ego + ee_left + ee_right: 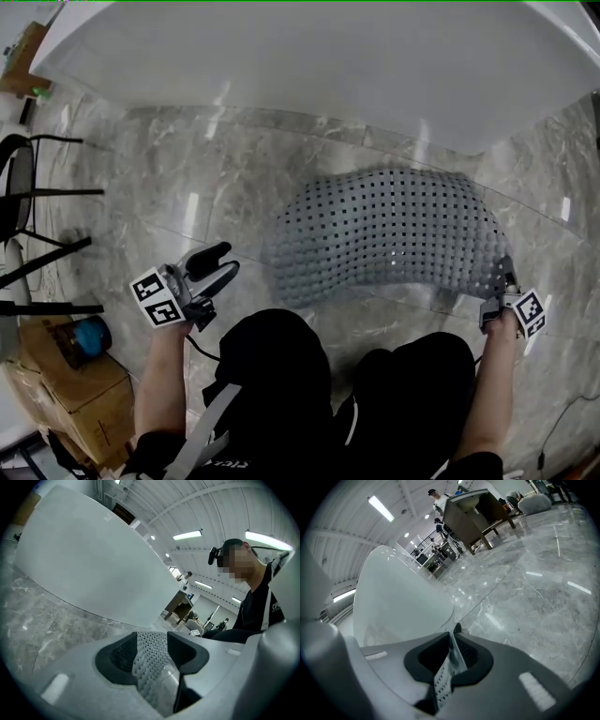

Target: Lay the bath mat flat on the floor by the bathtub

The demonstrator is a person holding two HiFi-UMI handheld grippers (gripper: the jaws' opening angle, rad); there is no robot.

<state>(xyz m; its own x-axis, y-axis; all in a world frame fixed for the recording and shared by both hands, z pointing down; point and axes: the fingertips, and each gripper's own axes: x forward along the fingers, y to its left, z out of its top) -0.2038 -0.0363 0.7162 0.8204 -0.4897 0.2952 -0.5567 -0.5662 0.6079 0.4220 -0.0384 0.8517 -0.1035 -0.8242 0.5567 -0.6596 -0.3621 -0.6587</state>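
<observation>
The grey perforated bath mat (384,239) lies spread on the marble floor just in front of the white bathtub (328,56), its far edge a little humped. My right gripper (507,272) is shut on the mat's near right corner; in the right gripper view a thin strip of mat (449,660) is pinched between the jaws (452,639), with the tub (398,602) beyond. My left gripper (225,261) is open and off the mat, a short way left of its near left corner. In the left gripper view the mat (150,658) shows through the open jaws (152,641).
Cardboard boxes (66,384) and a blue object (92,335) sit at the near left. Black metal legs (47,192) stand at the left edge. A cable (562,422) runs over the floor at the near right. The person's knees (281,356) are just behind the mat.
</observation>
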